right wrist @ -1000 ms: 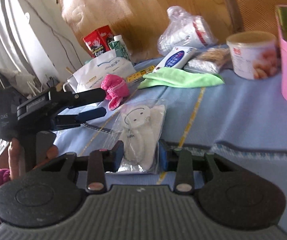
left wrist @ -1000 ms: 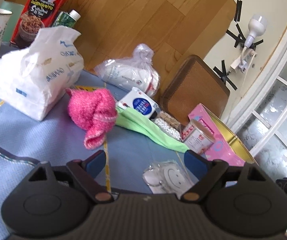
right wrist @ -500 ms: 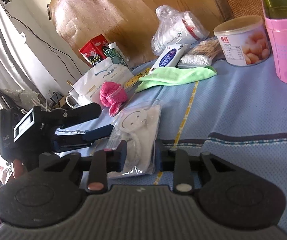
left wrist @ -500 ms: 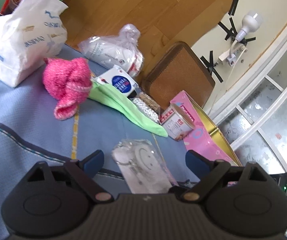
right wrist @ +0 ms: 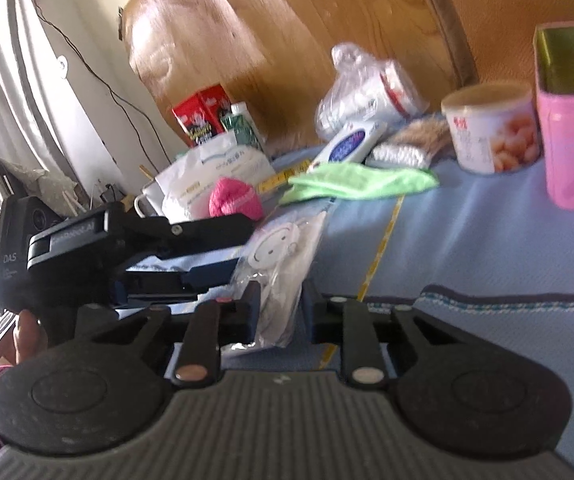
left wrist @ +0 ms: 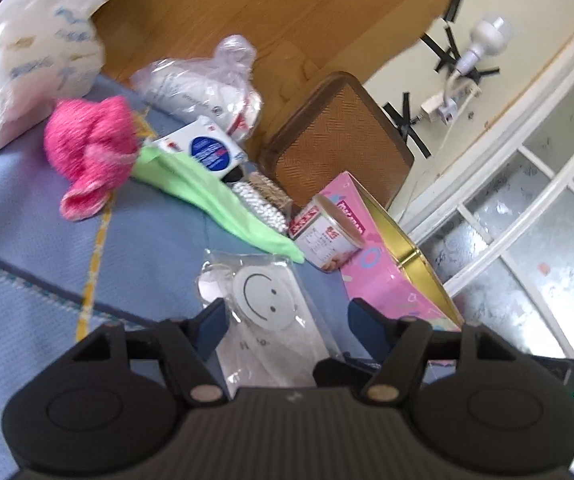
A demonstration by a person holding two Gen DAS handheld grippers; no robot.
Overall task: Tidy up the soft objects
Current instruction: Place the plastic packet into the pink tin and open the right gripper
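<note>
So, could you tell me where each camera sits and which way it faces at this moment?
Left wrist: sits on the left gripper, looking along its open fingers over the blue tablecloth toward the pink tin and window; only the fingers show.
Right wrist: sits on the right gripper, looking low across the table toward the wooden panel; its fingers are shut on the smiley-face bag, and the left gripper shows at left.
Both views share that bag, the pink sock and the green cloth.

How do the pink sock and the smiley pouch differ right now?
The pink sock is bare, fuzzy and bunched up; the smiley pouch is white, flat and sealed in clear plastic. The sock lies untouched by the tissue pack; the pouch is pinched by the right claw, inside the open left claw. Both are soft.
</note>
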